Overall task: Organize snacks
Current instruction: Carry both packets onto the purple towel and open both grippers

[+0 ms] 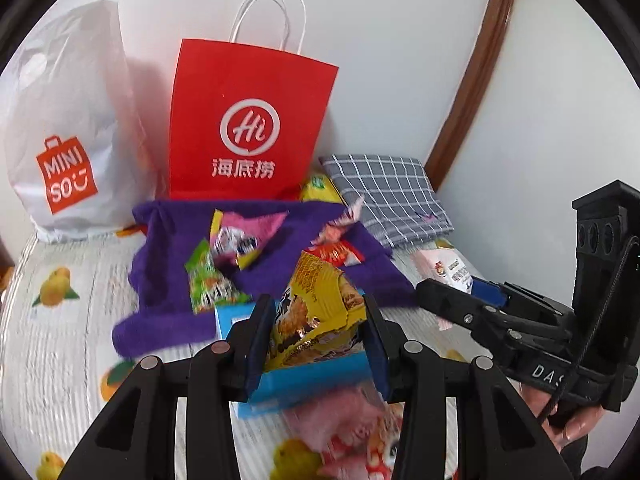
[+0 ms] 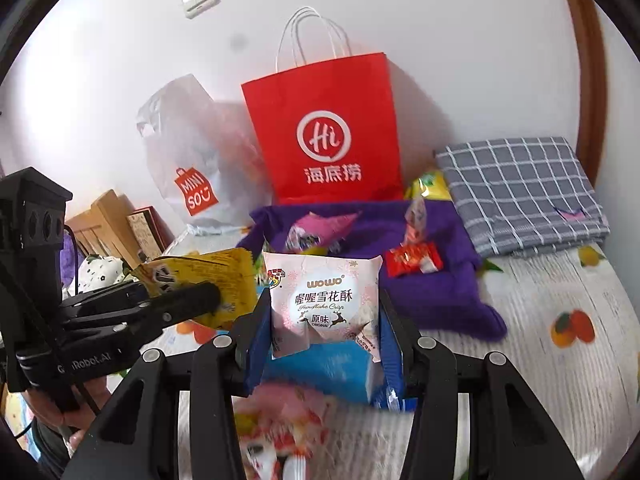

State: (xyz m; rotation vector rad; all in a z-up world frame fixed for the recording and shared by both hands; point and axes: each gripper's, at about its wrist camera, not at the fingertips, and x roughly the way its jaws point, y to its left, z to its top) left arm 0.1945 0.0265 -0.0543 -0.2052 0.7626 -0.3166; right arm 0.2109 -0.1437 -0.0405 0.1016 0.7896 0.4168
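Tilting downward over the bed, left gripper (image 1: pixel 316 332) jaws clamp a yellow packet (image 1: pixel 316 312), right gripper (image 2: pixel 324 328) jaws a pink packet (image 2: pixel 324 300).

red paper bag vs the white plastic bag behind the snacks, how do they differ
The red paper bag stands stiff and square, while the white plastic bag is soft, bulging and crumpled. The red paper bag has thin white loop handles; the white plastic bag has a cut-out hand hole. The red paper bag carries a white round logo, the white plastic bag an orange one. Both stand against the wall.
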